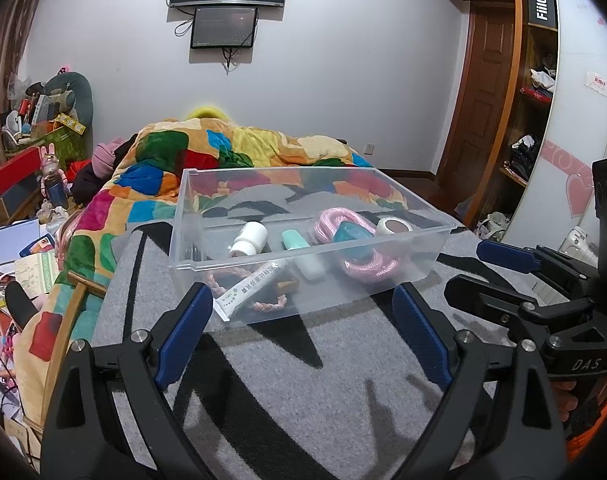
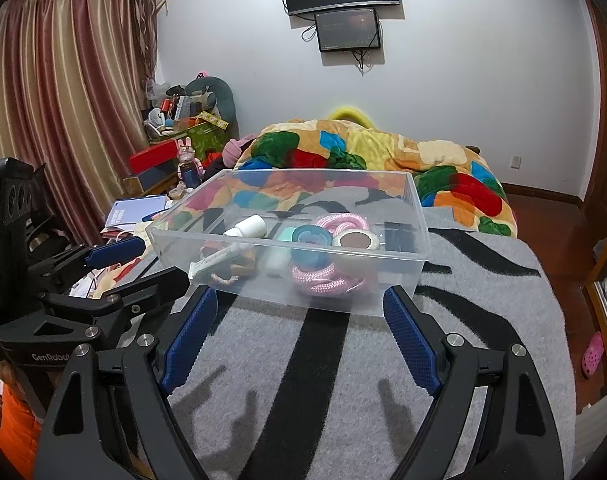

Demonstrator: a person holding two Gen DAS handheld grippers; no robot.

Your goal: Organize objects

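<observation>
A clear plastic bin point(image 1: 403, 284) point(image 2: 417, 258) stands on the grey striped blanket point(image 1: 323, 380) point(image 2: 483, 320). It holds a white bottle point(image 1: 249, 239) point(image 2: 247, 227), a white tube point(image 1: 251, 288) point(image 2: 213, 262), a mint-capped bottle point(image 1: 301, 252) point(image 2: 279, 252), pink rope point(image 1: 363, 266) point(image 2: 327, 280), a teal piece point(image 1: 353, 236) point(image 2: 309, 240) and a tape roll point(image 1: 393, 225) point(image 2: 357, 241). My left gripper point(image 1: 305, 300) is open and empty just in front of the bin. My right gripper point(image 2: 301, 302) is open and empty, also in front of it.
A colourful quilt point(image 1: 223, 152) point(image 2: 383, 152) is heaped behind the bin. Clutter of boxes and papers point(image 1: 27, 208) point(image 2: 175, 148) fills the left side. A wardrobe point(image 1: 523, 100) stands at the right. The blanket's right edge drops to the wooden floor point(image 2: 575, 280).
</observation>
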